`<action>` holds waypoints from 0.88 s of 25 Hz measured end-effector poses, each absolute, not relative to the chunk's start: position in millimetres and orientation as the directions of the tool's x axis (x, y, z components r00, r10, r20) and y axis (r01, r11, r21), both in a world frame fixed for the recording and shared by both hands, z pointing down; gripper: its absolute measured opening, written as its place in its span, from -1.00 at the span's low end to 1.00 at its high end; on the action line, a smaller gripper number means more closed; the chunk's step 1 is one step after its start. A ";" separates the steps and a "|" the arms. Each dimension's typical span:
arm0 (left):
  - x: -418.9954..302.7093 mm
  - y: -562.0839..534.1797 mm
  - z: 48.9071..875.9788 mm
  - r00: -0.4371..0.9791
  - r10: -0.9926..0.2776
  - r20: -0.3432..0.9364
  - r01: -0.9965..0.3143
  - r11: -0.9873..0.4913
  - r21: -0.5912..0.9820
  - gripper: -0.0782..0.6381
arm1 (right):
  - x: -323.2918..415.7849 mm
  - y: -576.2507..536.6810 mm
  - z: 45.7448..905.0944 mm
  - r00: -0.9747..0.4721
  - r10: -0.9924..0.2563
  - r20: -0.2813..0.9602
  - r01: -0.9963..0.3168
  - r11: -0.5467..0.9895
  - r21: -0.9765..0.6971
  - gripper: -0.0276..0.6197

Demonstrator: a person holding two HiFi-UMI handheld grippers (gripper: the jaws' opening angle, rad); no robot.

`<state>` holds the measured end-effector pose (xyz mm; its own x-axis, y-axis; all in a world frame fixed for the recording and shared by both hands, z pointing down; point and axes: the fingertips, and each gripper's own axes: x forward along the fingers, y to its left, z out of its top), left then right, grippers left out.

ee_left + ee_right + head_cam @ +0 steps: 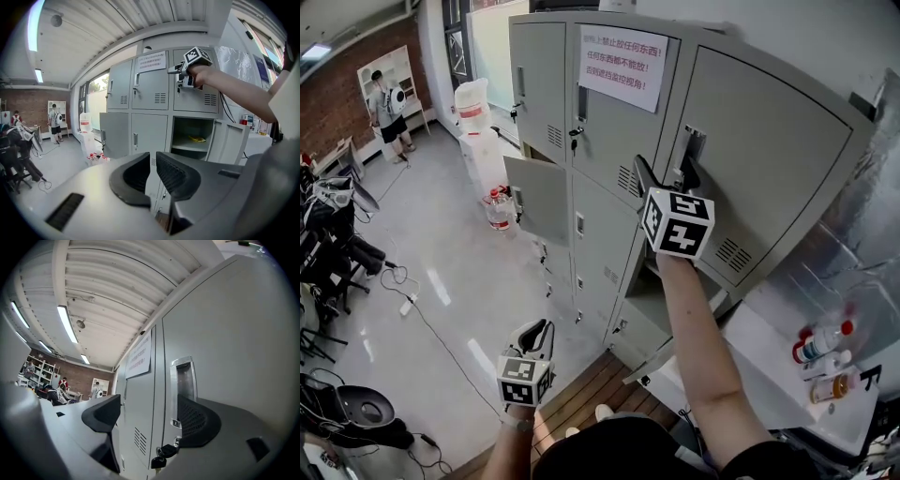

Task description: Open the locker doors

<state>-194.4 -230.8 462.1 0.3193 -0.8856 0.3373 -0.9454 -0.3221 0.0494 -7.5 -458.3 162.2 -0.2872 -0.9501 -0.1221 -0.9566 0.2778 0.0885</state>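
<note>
A bank of grey lockers [600, 178] stands in front of me. My right gripper [667, 174] is raised to the upper right door [769, 141]. It is open wide, with one jaw on each side of the door's recessed handle [183, 385] and neither pad pressing on it. A key [158, 459] hangs in the lock below the handle. My left gripper [534, 336] hangs low over the floor, away from the lockers, shut with nothing in it. A middle left door [539, 197] stands ajar. The compartment [194, 133] below the right gripper is open, with its door [229, 140] swung out.
A paper notice [619, 66] is taped to the upper middle door. White water jugs [473, 112] stand left of the lockers. A person [389, 103] stands far off at the left. Bottles [820, 342] sit on a white table at the right. Cables lie on the floor [403, 300].
</note>
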 end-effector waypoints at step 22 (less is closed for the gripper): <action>-189.7 -209.0 467.3 0.387 -0.866 0.318 -0.920 -0.387 0.066 -0.63 | -41.3 -379.9 161.5 -0.366 -0.919 -0.149 -0.931 0.363 0.048 0.08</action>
<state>-189.7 -209.0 467.3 0.3867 -0.8656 0.3182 -0.9199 -0.3866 0.0662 -41.3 -379.9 161.5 -0.3658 -0.9187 -0.1486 -0.9306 0.3627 0.0483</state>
